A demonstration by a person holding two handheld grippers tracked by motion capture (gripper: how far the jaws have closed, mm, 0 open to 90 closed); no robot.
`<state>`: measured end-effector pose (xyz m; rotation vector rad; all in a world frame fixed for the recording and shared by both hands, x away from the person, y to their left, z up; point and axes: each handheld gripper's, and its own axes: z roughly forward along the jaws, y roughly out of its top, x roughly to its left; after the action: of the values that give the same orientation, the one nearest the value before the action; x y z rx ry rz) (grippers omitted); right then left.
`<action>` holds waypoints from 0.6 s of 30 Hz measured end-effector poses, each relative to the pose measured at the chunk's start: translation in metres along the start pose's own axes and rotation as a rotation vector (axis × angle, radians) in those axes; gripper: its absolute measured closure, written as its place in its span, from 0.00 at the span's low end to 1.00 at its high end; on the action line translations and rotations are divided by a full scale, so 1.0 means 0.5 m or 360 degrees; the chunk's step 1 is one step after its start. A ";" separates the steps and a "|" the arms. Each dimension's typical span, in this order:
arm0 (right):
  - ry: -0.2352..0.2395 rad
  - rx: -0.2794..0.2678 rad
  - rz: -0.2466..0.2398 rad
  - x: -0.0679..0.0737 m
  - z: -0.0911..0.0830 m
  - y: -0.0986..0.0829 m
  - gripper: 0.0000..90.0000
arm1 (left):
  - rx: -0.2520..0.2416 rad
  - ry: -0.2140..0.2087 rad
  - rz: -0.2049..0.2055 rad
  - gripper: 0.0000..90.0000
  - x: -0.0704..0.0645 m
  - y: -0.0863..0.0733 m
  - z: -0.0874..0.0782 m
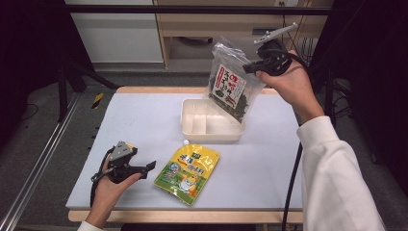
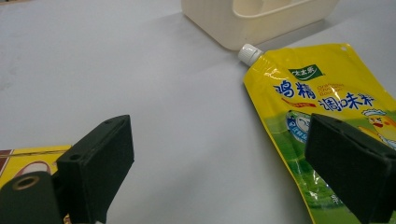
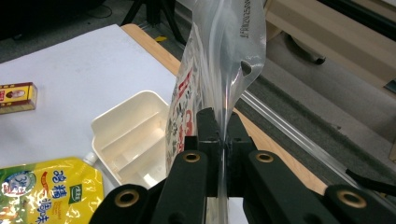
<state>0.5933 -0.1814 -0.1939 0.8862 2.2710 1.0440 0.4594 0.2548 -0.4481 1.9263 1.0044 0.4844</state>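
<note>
Half the small box cropped.

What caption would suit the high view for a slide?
Right gripper lifts a seaweed bag above a white tray; open left gripper waits beside a yellow pouch.

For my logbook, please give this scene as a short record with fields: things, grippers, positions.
held thing: clear plastic bag of dark dried seaweed with a red and white label, hanging above the tray
right gripper: shut on the bag's edge, raised
left gripper: open, holding nothing, low beside the pouch
tray: cream plastic divided box, nothing in the compartments that show
pouch: yellow spouted pouch, flat, its white cap toward the tray
surface: pale grey table mat
</note>
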 end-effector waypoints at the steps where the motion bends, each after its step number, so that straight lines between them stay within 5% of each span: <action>1: 0.0000 0.0000 0.0000 0.000 0.000 0.000 0.98 | -0.0002 0.0002 -0.0001 0.09 0.001 0.000 -0.002; 9: 0.0017 0.0040 0.0038 -0.004 0.047 -0.027 0.98 | -0.0024 0.0014 -0.0051 0.09 0.013 -0.001 -0.013; 18: 0.0012 0.0058 0.0070 -0.005 0.055 -0.033 0.98 | -0.0020 0.0005 -0.0047 0.09 0.011 0.000 -0.011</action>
<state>0.6071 -0.1783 -0.2230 0.9530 2.2932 1.0293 0.4588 0.2621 -0.4456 1.8972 1.0280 0.4758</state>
